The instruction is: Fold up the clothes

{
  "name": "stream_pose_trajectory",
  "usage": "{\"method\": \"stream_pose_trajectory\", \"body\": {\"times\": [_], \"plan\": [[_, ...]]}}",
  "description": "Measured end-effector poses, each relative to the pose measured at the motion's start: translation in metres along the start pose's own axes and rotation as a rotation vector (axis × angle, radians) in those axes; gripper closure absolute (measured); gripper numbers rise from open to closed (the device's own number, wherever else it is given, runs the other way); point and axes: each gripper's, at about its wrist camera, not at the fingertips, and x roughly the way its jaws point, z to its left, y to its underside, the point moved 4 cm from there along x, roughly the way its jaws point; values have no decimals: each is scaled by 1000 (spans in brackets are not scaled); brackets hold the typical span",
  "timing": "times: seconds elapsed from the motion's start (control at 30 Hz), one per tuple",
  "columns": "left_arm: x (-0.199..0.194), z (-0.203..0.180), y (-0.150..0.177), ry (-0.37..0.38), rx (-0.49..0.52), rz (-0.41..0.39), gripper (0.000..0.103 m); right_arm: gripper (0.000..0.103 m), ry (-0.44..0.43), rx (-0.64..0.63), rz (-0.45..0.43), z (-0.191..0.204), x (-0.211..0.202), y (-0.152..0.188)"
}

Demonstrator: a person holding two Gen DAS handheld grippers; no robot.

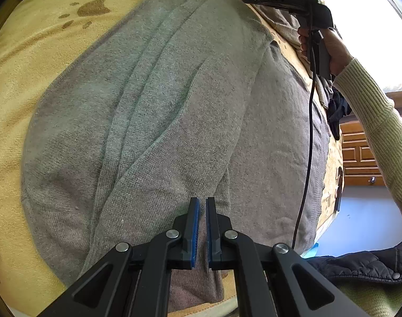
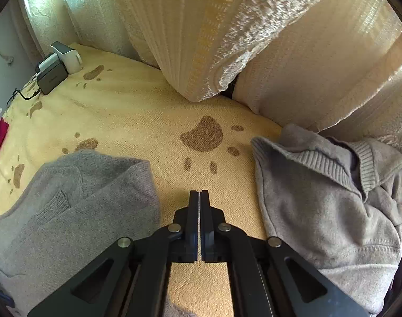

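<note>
Left gripper (image 1: 202, 203) closed, nothing pinched, over folded grey knit sweater (image 1: 153, 111) on yellow spotted blanket (image 1: 29, 52). Right gripper (image 2: 200, 194) closed empty, lower centre, over bare blanket between two grey garments.

We count two grey sweaters: one spread flat (image 1: 153, 111), and one crumpled (image 2: 330, 198) beside it on one yellow blanket (image 2: 137, 111). We see two grippers, the left gripper (image 1: 202, 206) and the right gripper (image 2: 199, 198). There are two pale cushions (image 2: 201, 34), three small devices (image 2: 53, 76), one dark quilted jacket (image 1: 364, 266) and one wooden cabinet (image 1: 359, 153).
</note>
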Motion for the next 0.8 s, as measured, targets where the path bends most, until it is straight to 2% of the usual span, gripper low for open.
{"method": "stream_pose_trajectory", "body": {"times": [0.07,0.1,0.13,0.17,0.2,0.23,0.27,0.4,0.43,0.5,0.53,0.57,0.63,0.8], "plan": [[1,2,0,2,-13,1,98,94,-113,48,-24,0,-9,3],[0,3,-1,4,-17,0,98,89,-126,57,-43,0,-15,4],[-1,3,-1,4,-17,-2,98,72,-141,63,-63,1,-21,5],[-1,3,-1,4,-17,-4,98,49,-166,62,-81,3,-26,6],[-2,3,-2,3,-16,-6,98,39,-194,55,-89,8,-30,7],[-3,3,-2,2,-15,-8,98,23,-207,35,-89,14,-31,9],[-4,3,-3,1,-14,-10,98,22,-202,5,-85,19,-31,10],[-8,1,-3,-2,-16,-16,98,23,-155,-83,-46,38,-14,9],[-8,1,-2,-3,-15,-17,98,27,-146,-93,-31,41,-7,9],[-9,1,-1,-6,-15,-17,98,64,-147,-102,10,42,6,10],[-9,4,0,-9,-23,-17,98,76,-148,-109,13,45,7,9],[-8,6,1,-12,-31,-16,98,94,-150,-117,15,47,8,8],[-5,13,3,-16,-56,-12,98,96,-121,-140,16,49,6,6],[3,22,5,14,-79,-19,98,96,-85,-47,5,23,8,-7]]}}
